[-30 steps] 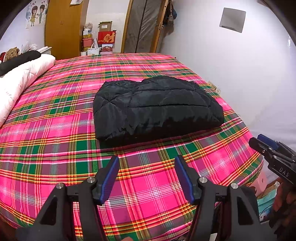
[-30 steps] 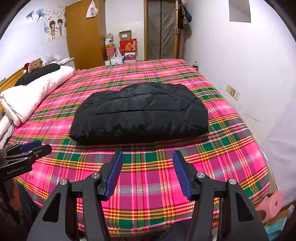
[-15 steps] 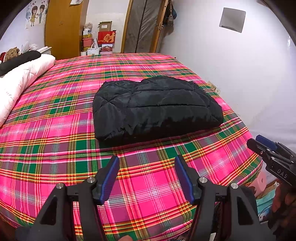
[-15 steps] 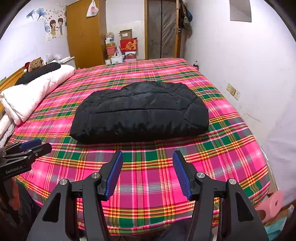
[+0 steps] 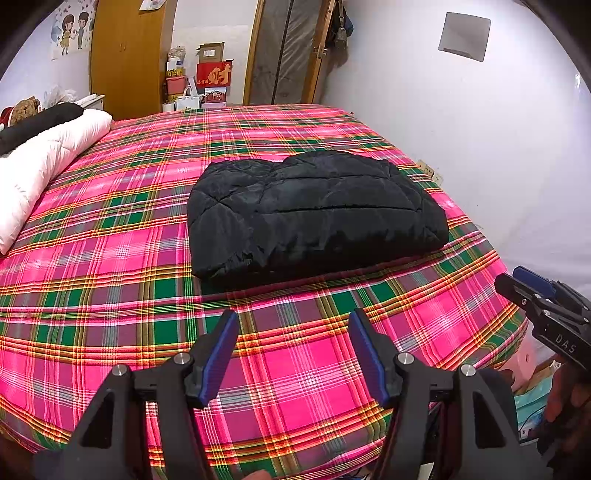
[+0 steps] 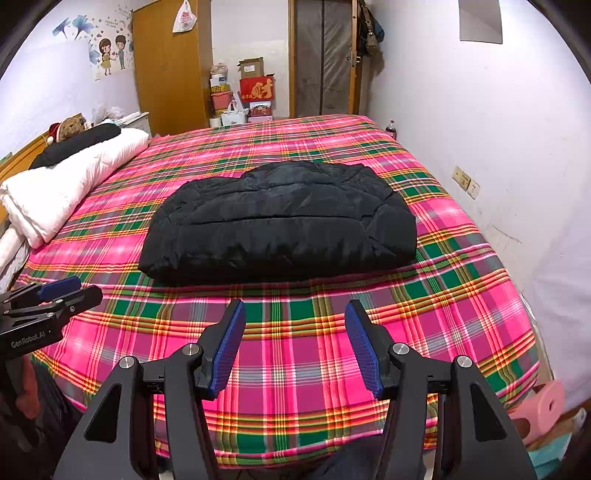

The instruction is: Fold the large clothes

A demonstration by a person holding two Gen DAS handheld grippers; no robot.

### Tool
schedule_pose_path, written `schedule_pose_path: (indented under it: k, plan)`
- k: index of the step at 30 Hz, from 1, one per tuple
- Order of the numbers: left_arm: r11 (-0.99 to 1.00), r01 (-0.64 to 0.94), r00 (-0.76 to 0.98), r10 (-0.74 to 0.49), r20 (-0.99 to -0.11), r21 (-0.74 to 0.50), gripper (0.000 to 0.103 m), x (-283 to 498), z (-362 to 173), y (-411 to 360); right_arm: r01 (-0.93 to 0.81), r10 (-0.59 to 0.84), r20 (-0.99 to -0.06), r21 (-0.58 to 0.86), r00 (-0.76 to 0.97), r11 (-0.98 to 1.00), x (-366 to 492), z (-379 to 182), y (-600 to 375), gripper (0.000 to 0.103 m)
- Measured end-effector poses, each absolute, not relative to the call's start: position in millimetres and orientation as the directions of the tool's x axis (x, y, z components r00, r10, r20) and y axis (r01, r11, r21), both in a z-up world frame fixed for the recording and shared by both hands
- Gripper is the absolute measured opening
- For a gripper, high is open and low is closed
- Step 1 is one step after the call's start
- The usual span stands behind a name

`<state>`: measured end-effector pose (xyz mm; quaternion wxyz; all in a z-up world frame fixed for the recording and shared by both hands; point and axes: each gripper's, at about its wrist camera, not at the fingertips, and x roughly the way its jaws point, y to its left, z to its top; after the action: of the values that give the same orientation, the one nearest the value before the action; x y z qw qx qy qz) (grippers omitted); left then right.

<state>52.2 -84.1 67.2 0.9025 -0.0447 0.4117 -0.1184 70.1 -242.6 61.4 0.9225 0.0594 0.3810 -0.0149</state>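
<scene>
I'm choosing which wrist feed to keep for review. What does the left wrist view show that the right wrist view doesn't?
Only the left wrist view shows the right gripper from the side, at the right edge, and its own left gripper open over the bedspread. Only the right wrist view shows the bottle beside the bed's far corner, the bag atop the wardrobe and the pink stool. Both share the folded black quilted jacket on the plaid bedspread, the white duvet and open, empty jaws.

Premises: a home bedroom. A large bed under a pink, green and yellow plaid sheet [image 6: 295, 350] fills the room. A rolled white quilt [image 6: 70, 184] lies along its left edge. A tall wooden wardrobe [image 6: 173, 62], stacked cardboard boxes [image 6: 255, 79] and cartoon couple wall stickers [image 6: 112, 50] stand beyond its far edge.
</scene>
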Motion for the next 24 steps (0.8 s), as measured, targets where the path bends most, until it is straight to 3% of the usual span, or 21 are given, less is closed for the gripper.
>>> schedule_pose_path:
  k: [24]
  plan:
    - [0.968,0.189,0.616,-0.25,-0.747,-0.168,0.064,51.4,63.2,-90.4,0.074,0.018,-0.71,0.098,0.704,0.992,70.4,59.0,-243.4,0.056]
